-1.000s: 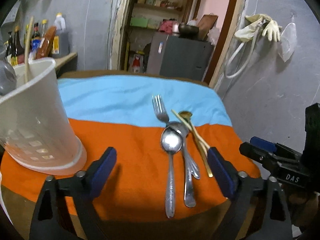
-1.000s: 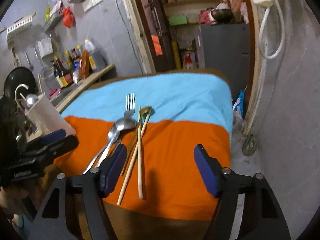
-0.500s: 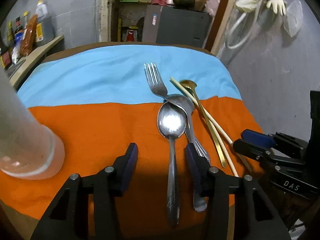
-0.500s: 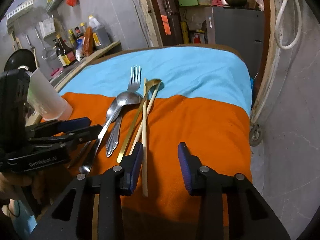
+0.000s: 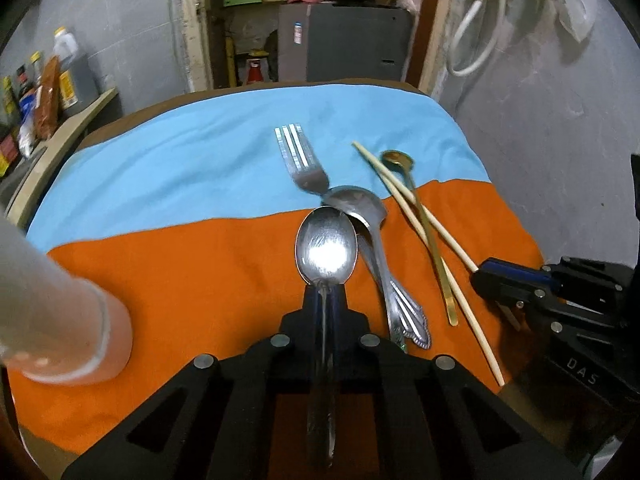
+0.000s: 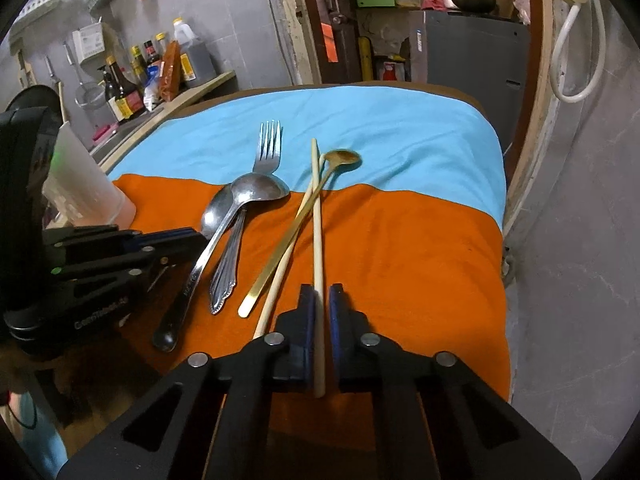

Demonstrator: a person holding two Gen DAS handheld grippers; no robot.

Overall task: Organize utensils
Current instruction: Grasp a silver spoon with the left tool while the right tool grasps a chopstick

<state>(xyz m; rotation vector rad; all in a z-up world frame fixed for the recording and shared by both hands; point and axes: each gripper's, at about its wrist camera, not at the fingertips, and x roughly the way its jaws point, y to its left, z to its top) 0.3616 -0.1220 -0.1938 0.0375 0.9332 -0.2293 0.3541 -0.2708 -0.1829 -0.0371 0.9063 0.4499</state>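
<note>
Gripping a steel spoon [image 5: 326,250] by its handle, the left gripper [image 5: 325,292] is clenched; the right gripper [image 6: 319,296] pinches one chopstick [image 6: 317,216]. Bare orange cloth [image 6: 420,264] spreads rightward to the table's edge.

Sauce bottles [image 6: 132,76] crowd a counter (far left), and a grey cabinet [image 5: 344,42] stands behind.

- Two steel spoons [image 6: 256,190]
- One fork [image 6: 267,148]
- One gold spoon [image 6: 340,158]
- Two chopsticks [image 6: 317,216]
- One white cup [image 6: 86,184]
- Two tongs [image 6: 320,300]
</note>
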